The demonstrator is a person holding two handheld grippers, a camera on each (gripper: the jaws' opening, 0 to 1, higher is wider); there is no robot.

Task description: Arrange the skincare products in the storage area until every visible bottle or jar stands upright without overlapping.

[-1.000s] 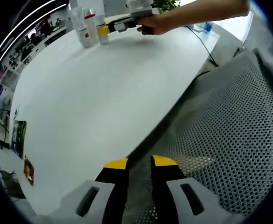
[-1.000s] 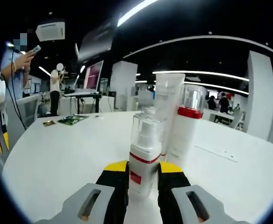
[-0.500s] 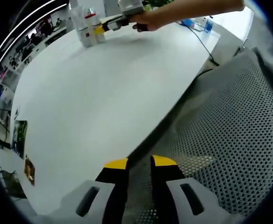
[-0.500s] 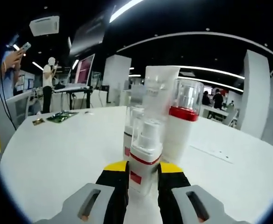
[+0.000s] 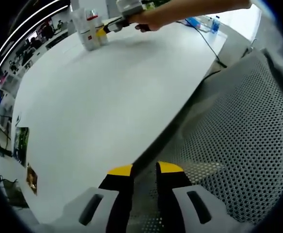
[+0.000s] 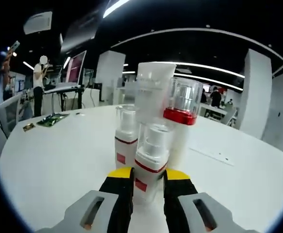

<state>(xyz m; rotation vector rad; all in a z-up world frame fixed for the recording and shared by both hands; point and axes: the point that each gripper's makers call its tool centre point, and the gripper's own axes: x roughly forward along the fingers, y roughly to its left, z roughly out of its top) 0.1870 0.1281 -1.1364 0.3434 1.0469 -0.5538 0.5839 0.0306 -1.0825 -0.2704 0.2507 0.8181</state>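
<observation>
one pump bottle (image 6: pixel 149 160) upright between right claw (image 6: pixel 148 178) tips.

Wide bare surface (image 5: pixel 93 97) gives open passage toward the far corner, where upright bottles (image 6: pixel 151 160) cluster tight w/ tall tube (image 6: pixel 153 97) behind, blocking the right hand-held gripper (image 6: pixel 148 180).

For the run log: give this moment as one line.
right gripper: shut on small pump bottle | bottle upright, beside other bottles | left gripper: idle at table edge
</observation>
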